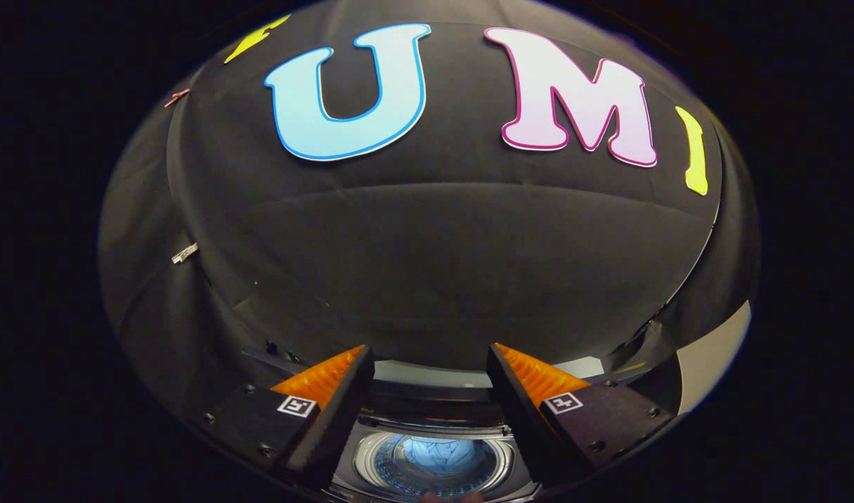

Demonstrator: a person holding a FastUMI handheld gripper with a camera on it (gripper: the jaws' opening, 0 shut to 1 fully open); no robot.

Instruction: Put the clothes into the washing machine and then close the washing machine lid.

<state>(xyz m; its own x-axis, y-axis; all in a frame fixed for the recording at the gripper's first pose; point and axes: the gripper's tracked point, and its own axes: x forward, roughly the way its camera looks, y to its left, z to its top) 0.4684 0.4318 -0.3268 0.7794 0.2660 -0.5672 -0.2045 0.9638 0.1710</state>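
Observation:
My gripper (430, 353) is open, its two fingers spread wide with nothing between them. Below and between the fingers sits the washing machine (433, 402), seen from above with its top open. Inside its round steel drum (371, 457) lies light blue clothing (437, 454). The raised lid edge (427, 374) shows as a pale strip at the machine's back, just beyond the fingertips. I am held high over the machine, apart from it.
The black cloth booth wall (427, 251) rises right behind the machine. A pale panel (713, 356) stands at the far right. A small white clip (184, 253) is pinned to the cloth on the left.

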